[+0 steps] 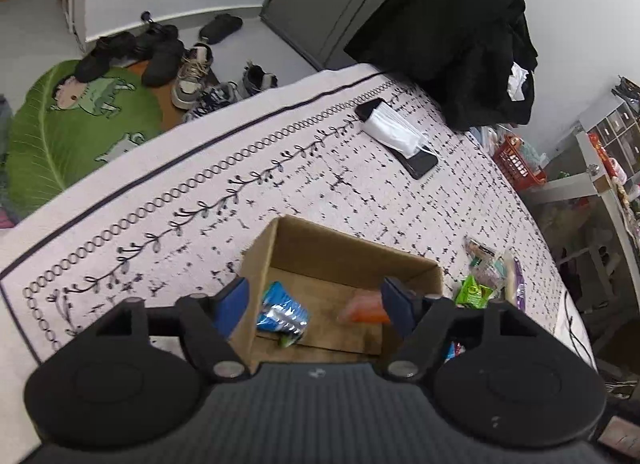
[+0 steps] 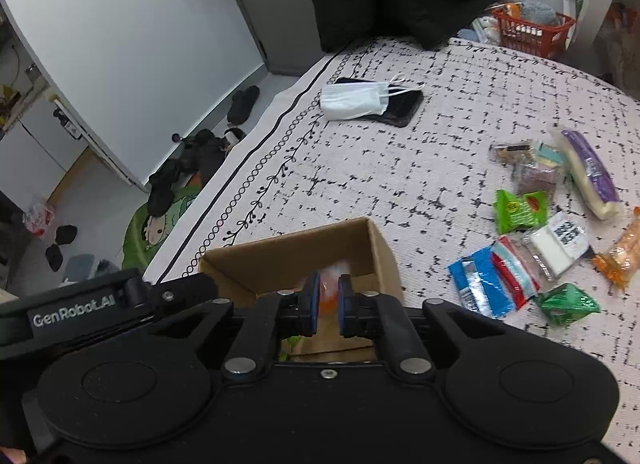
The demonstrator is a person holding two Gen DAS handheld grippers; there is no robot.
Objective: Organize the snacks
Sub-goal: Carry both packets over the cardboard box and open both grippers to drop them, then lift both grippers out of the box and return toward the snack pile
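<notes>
White patterned tablecloth (image 2: 400, 184) carries an open brown cardboard box (image 1: 352, 260). Over it, the right gripper (image 2: 329, 304) pinches a blurred orange snack packet (image 2: 330, 296); the left gripper (image 1: 316, 304) gapes empty. Next: release it, then fetch the loose snack packets (image 2: 520, 264) lying rightward.

Spread left tool (image 1: 316, 306) over cardboard box (image 1: 352, 260) (blue packet (image 1: 282, 310) inside)

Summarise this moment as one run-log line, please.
left claw: open above box | right claw: shut on orange packet over box
</notes>
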